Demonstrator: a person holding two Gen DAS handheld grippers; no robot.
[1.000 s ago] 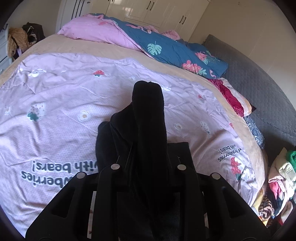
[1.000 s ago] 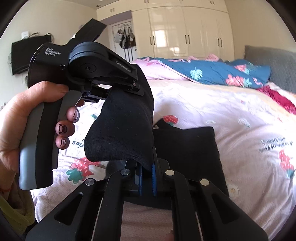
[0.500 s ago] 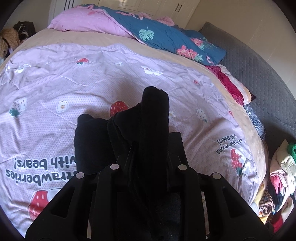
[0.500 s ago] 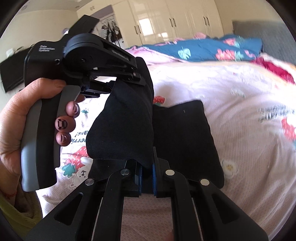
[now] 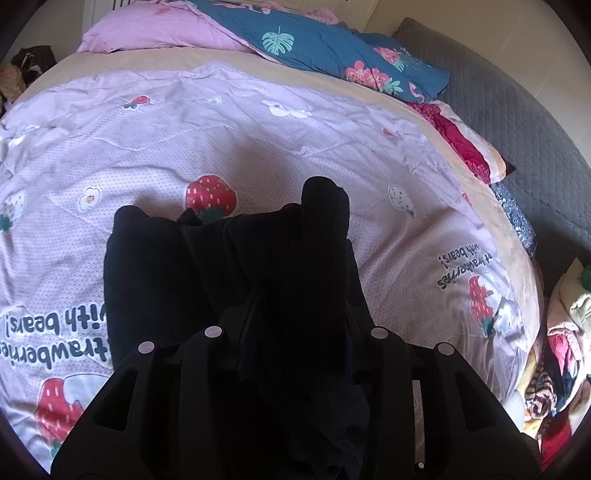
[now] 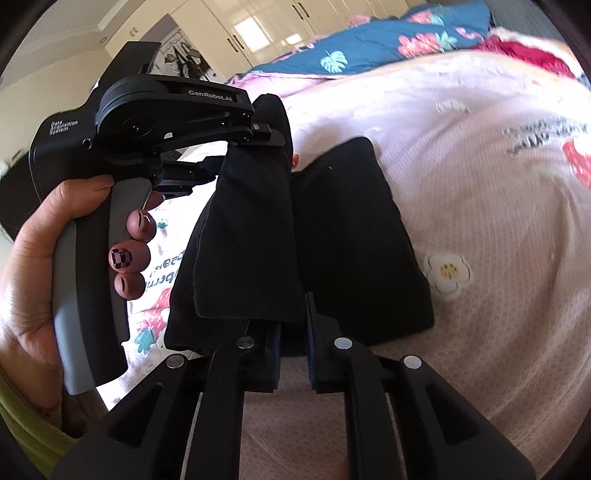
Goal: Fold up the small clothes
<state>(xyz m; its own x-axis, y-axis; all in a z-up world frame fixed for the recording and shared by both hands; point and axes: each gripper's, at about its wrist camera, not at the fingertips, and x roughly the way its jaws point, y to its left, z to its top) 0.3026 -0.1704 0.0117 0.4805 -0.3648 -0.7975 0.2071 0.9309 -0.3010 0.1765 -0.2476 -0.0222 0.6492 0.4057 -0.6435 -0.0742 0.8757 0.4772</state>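
A black sock [image 5: 317,258] hangs folded from my left gripper [image 5: 295,332], which is shut on it; in the right wrist view the same sock [image 6: 251,236] droops from the left gripper's body [image 6: 177,122], held by a hand. My right gripper [image 6: 293,325] sits just below the sock's hanging edge with a narrow gap between its blue pads; it has let go and is open. A second black folded garment [image 6: 354,243] lies flat on the pink strawberry quilt [image 6: 480,206], also in the left wrist view [image 5: 147,273].
A blue floral duvet [image 5: 332,51] and pink pillow [image 5: 155,33] lie at the bed's head. A grey headboard cushion [image 5: 517,122] runs along the right. A pile of clothes [image 5: 561,350] sits off the bed's right edge. White wardrobes [image 6: 266,26] stand behind.
Both grippers have dropped lower and closer to the quilt with the sock. The right gripper's pads have parted slightly and released the sock's lower edge.
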